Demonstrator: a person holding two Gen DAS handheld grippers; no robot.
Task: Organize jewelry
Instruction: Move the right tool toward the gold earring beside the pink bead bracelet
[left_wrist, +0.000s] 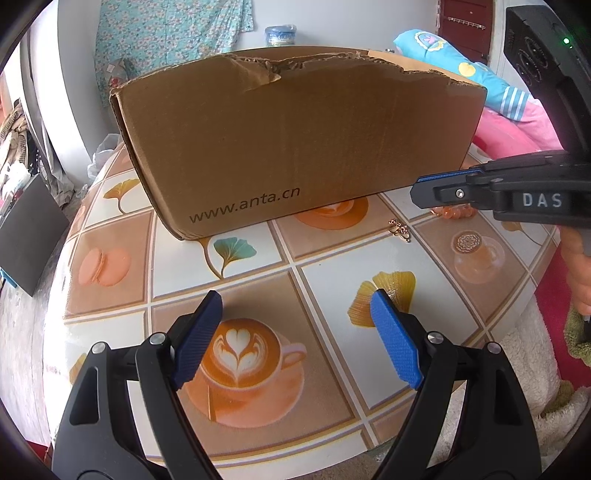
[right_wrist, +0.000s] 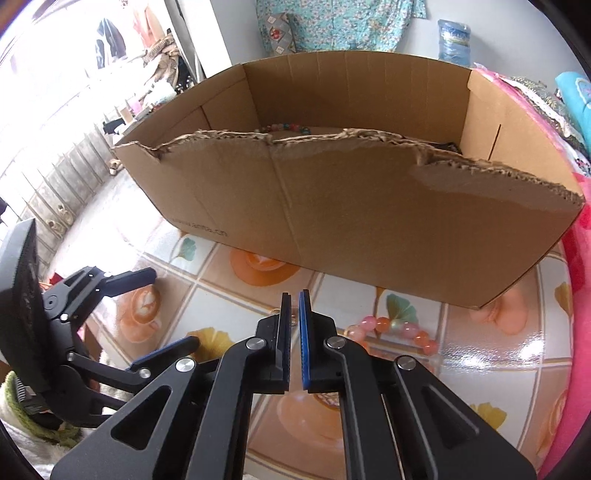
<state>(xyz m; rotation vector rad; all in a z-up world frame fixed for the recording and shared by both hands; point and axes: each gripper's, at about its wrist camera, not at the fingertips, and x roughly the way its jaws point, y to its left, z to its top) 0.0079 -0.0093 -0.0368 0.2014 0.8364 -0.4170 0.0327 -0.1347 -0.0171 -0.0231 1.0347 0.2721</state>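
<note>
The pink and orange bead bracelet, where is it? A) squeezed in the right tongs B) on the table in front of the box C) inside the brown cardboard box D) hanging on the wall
B: the pink and orange bead bracelet lies on the picture-tiled tablecloth, in front of the brown cardboard box and beside the right tongs, whose nearly shut pads do not grip it.

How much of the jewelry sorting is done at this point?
Done: a multicolored bead strand already lies in the cardboard box. In hand: nothing visible; the right gripper is nearly shut, the left gripper open. Left: the pink-orange bead bracelet and the small gold piece remain on the table.
</note>
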